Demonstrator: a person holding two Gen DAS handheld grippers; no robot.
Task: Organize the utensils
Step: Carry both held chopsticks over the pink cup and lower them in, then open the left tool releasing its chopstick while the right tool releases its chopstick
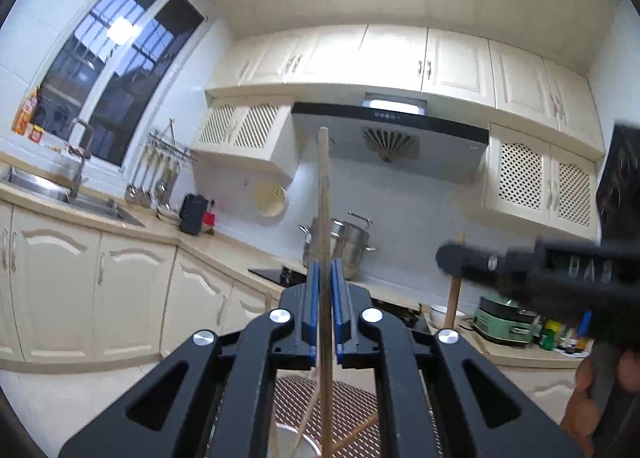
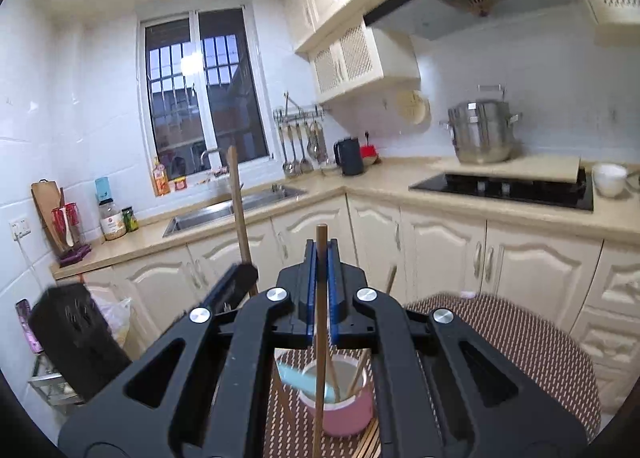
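Note:
My left gripper [image 1: 324,264] is shut on a pale wooden chopstick [image 1: 323,185] that stands upright between its blue pads, well above the table. My right gripper [image 2: 321,244] is shut on a darker brown chopstick [image 2: 320,338], also upright. Below the right gripper stands a pink cup [image 2: 344,418] holding a light blue utensil [image 2: 306,380] and a few more chopsticks [image 2: 360,370]. The cup's white rim [image 1: 286,436] shows at the bottom of the left wrist view. Each gripper appears in the other's view: the right gripper [image 1: 452,258] and the left gripper [image 2: 248,274], each with its stick.
The cup stands on a brown woven mat [image 2: 520,338] covering a round table. Behind are cream cabinets, a sink [image 2: 224,213], a black hob [image 2: 500,187], a steel pot [image 2: 480,129], a black kettle [image 2: 349,155] and hanging ladles [image 2: 298,149]. A hand [image 1: 588,398] holds the right gripper.

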